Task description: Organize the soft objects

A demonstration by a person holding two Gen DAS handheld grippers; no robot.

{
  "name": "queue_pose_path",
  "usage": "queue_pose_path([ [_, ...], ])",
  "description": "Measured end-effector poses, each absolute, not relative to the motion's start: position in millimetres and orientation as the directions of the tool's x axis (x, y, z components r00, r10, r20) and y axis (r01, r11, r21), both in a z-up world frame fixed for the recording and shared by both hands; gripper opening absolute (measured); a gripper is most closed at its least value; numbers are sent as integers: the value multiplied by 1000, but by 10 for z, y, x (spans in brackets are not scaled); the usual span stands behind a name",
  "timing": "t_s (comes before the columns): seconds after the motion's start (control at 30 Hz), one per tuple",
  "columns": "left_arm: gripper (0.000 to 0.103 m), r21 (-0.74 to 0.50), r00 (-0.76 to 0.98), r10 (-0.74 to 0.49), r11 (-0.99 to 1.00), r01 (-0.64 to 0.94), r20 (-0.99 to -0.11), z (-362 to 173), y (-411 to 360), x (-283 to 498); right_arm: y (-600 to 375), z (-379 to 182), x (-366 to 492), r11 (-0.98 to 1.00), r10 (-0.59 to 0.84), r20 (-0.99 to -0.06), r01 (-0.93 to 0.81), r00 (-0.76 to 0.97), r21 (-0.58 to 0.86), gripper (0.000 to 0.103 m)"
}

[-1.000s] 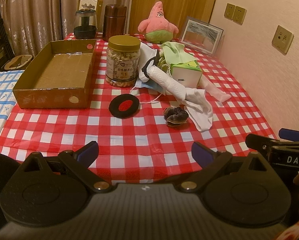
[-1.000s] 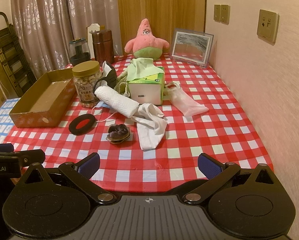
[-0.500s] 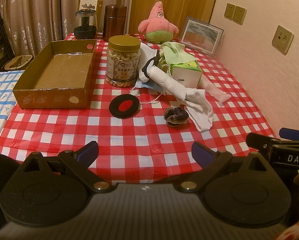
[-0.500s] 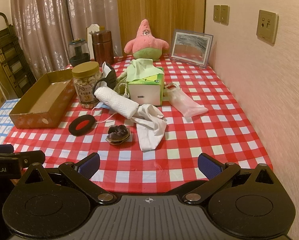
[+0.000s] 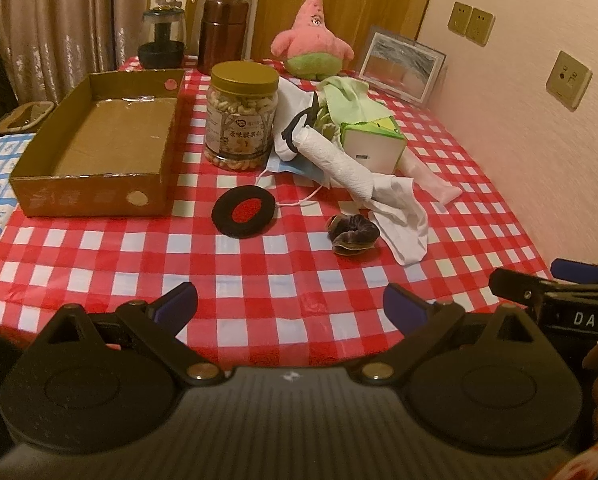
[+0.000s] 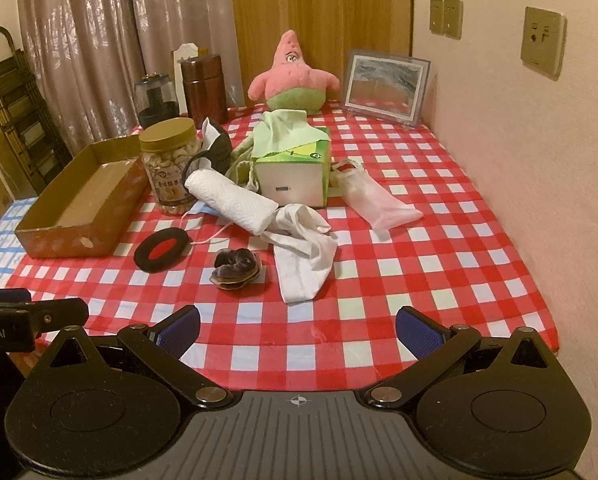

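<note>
Meanwhile, left gripper [image 5: 291,306] and right gripper [image 6: 297,326] hung over near table edge, both spread wide, grasping nothing. Soft items lay mid-table on checked cloth [image 6: 439,264]: dark scrunchie [image 6: 236,265] just beside white cloth [image 6: 305,254], black-and-red round pad [image 5: 244,211] near cardboard box [image 5: 99,148]. Paper towel roll [image 6: 231,202] leaned by tissue box [image 6: 293,174]. Pink starfish plush [image 6: 293,76] sat at far end.

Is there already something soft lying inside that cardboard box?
No, the cardboard box shows only its bare brown floor, while the black scrunchie and white cloth lie outside it on the checkered tablecloth.
</note>
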State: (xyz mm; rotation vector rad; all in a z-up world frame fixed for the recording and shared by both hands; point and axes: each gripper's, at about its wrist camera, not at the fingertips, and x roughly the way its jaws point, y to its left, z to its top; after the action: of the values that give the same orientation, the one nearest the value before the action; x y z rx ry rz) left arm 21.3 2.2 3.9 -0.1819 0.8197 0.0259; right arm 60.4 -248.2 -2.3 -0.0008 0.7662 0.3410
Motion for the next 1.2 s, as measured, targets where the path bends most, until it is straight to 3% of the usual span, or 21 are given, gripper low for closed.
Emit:
queue_pose_path([
  [0.2, 98, -181, 680, -98, 982, -52, -727, -88, 235, 532, -2376, -93, 786, 942, 308, -678, -313, 667, 120, 103],
  [0.5, 98, -51, 667, -113, 992, 113, -736, -391, 468, 1111, -2111, -295, 1127, 942, 307, -672, -316, 673, 114, 102],
  [0.63, 97, -11, 660, -114, 987, 159, -743, -555, 572, 1299, -1958, -428, 1265, 935, 313, -685, -339, 657, 103, 91],
  [0.8, 96, -9, 641, -151, 976, 220, -753, -750, 673, 1500, -1750, -621, 1453, 924, 322, -705, -371, 631, 90, 85],
  [1.2, 93, -17, 608, -184, 963, 269, -772, -1091, 725, 1773, -1371, -1056, 1845, 885, 336, -743, -463, 578, 40, 61],
])
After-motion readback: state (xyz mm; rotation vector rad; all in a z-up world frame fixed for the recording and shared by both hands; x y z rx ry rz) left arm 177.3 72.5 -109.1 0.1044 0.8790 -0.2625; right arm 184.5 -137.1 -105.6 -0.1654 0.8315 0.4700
